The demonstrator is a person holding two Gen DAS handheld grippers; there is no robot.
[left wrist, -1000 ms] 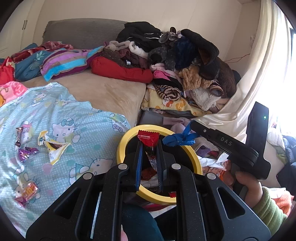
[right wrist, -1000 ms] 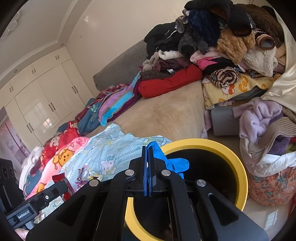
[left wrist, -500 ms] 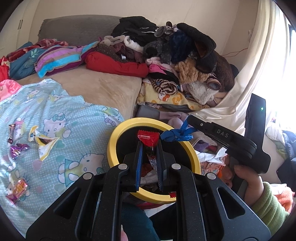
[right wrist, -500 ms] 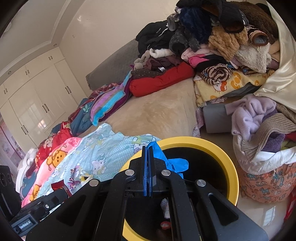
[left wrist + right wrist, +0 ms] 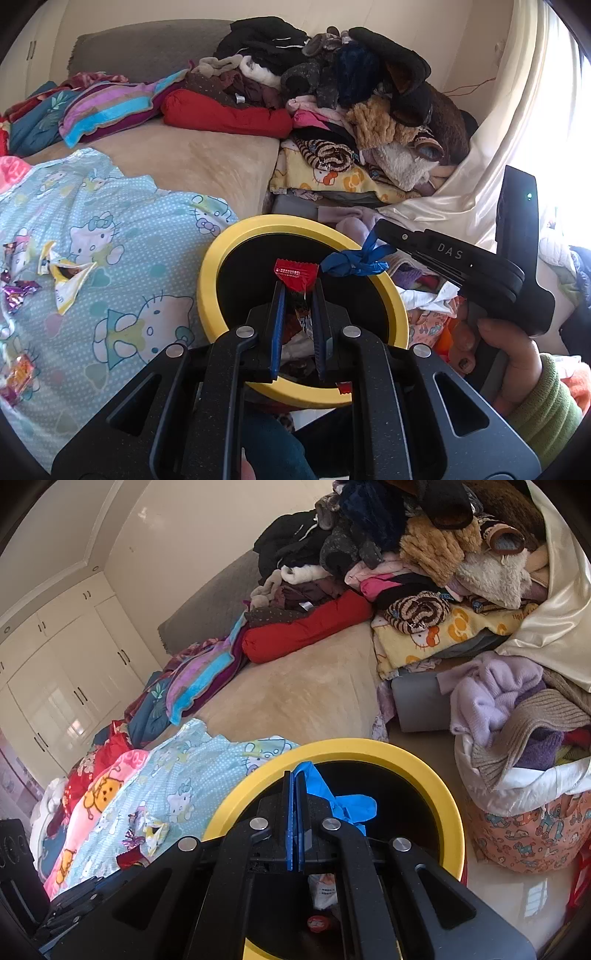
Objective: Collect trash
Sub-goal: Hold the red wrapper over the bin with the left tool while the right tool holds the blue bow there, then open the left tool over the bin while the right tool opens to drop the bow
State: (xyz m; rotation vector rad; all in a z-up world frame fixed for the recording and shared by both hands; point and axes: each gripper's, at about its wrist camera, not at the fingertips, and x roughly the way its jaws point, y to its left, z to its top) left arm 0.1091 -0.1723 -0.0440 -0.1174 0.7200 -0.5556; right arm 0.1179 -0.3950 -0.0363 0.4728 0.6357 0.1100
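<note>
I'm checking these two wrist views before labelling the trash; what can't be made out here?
- Bin contents: both views, mostly hidden by the gripper bodies and the dark inside.
- Red wrapper: left wrist view, lower part hidden between the left gripper fingers; print too small.
- Blue scrap: right wrist view, pinched end hidden in the shut right gripper.
- Wrappers on the sheet: left wrist view, too small, some cut off by the left edge.

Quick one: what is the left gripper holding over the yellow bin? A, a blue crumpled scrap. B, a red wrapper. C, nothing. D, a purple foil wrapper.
B: in the left wrist view the left gripper is shut on a red wrapper above the yellow bin, while the blue scrap sits in the right gripper.
</note>
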